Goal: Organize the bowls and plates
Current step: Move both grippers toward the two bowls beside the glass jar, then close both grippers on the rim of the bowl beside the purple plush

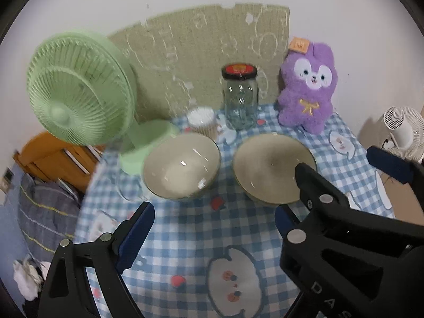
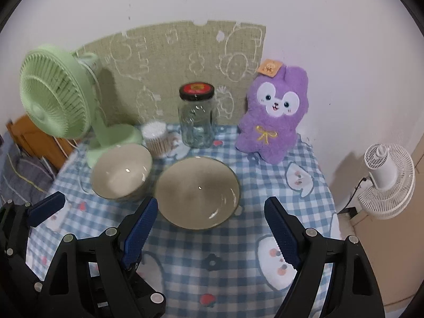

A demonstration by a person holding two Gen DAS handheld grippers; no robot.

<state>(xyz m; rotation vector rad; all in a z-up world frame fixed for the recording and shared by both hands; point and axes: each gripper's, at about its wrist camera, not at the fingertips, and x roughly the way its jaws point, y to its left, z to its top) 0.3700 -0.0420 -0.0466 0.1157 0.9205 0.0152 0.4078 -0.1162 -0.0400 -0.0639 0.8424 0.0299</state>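
Both tools are in the approach step, the left gripper (image 1: 214, 234) and right gripper (image 2: 212, 228) spread wide and empty, short of the deep bowl (image 2: 120, 176) at ten o'clock and the shallow plate (image 2: 197, 192) at twelve, so next I judge one must straddle a rim.

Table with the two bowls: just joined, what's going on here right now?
A person holds a gripper in each hand above the checked tablecloth. Both the left gripper and the right gripper are open and empty. The deeper bowl and the wider bowl sit side by side, untouched, in front of the jar. Nothing is stacked.
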